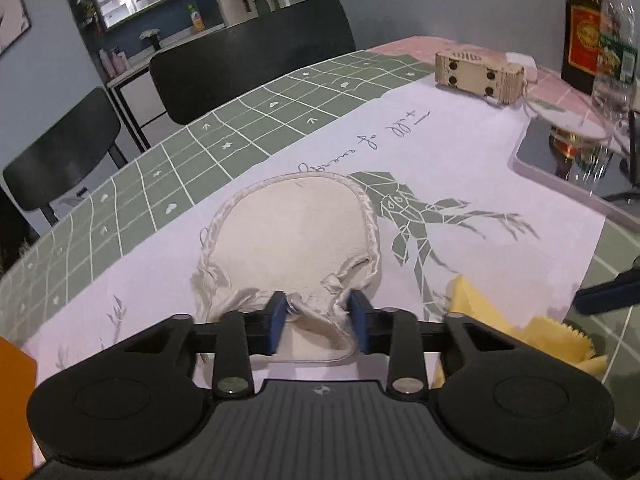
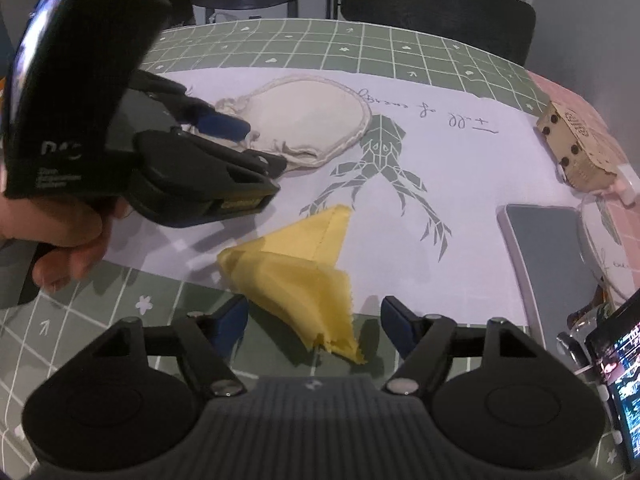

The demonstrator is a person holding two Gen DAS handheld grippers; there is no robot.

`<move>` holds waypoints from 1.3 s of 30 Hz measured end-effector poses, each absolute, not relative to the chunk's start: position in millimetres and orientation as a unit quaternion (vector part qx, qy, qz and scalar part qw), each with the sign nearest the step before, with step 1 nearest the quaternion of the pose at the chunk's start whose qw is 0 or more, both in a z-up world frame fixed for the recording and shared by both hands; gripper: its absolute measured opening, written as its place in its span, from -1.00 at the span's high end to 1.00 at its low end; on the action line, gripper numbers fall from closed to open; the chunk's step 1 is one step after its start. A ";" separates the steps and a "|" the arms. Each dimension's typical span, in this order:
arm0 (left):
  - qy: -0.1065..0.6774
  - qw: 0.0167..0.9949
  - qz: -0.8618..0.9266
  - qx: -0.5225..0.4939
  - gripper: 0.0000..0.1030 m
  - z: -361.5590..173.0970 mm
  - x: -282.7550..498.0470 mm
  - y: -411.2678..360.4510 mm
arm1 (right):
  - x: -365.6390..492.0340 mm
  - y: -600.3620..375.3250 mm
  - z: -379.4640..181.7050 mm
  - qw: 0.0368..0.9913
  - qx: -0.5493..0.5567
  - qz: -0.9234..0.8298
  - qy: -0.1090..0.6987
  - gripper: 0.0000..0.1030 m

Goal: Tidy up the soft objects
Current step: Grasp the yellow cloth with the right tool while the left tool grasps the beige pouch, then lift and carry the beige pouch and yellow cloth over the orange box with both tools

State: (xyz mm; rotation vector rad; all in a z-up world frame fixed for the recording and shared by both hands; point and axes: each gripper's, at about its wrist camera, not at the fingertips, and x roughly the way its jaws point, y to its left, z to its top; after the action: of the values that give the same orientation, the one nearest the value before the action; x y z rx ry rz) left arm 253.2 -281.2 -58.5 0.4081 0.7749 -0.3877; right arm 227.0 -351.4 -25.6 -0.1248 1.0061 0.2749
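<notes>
A cream drawstring cloth pouch (image 1: 292, 232) lies flat on the white printed mat (image 1: 460, 152). My left gripper (image 1: 318, 320) is at its near, gathered rim, and the blue pads pinch the bunched fabric from both sides. The right wrist view shows the same grip on the pouch (image 2: 304, 120), with the left gripper (image 2: 256, 148) held in a person's hand. A folded yellow cloth (image 2: 296, 268) lies on the table edge of the mat. My right gripper (image 2: 314, 328) stands open around its near corner, and the pads do not touch it. The yellow cloth (image 1: 472, 300) also shows in the left wrist view.
A grey phone (image 2: 548, 248) lies to the right on the mat. Beyond it are a wooden box with black dots (image 2: 576, 156), a dark bottle (image 1: 584, 28) and a clear plastic bottle (image 1: 616, 52). Black chairs (image 1: 256, 60) stand along the far table edge.
</notes>
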 end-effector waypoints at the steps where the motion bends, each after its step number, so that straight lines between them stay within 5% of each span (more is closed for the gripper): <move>1: 0.374 0.889 -0.187 0.190 0.43 -57.7 252.9 -280.0 | 226.9 -351.0 -26.4 0.867 -0.057 0.129 0.477 -0.37; 6: 0.370 0.890 -0.191 0.185 0.54 -53.4 246.3 -275.5 | 227.2 -343.9 -29.3 0.877 -0.065 0.129 0.459 -0.16; 10: 0.366 0.890 -0.197 0.189 0.56 -48.9 236.1 -269.5 | 229.7 -340.8 -33.2 0.873 -0.070 0.130 0.465 0.23; 19: 0.344 0.899 -0.205 0.177 0.58 -27.2 213.6 -251.2 | 229.0 -337.7 -32.9 0.873 -0.073 0.125 0.466 0.62; 39: 0.297 0.919 -0.212 0.153 0.60 21.8 160.7 -215.8 | 226.2 -341.3 -15.5 0.886 -0.049 0.126 0.444 0.84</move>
State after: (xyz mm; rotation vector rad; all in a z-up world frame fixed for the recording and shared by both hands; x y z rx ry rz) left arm 160.7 -215.8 21.8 0.3136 0.6103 -0.4351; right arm 226.2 -341.3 -15.5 -0.1011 0.9228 0.2629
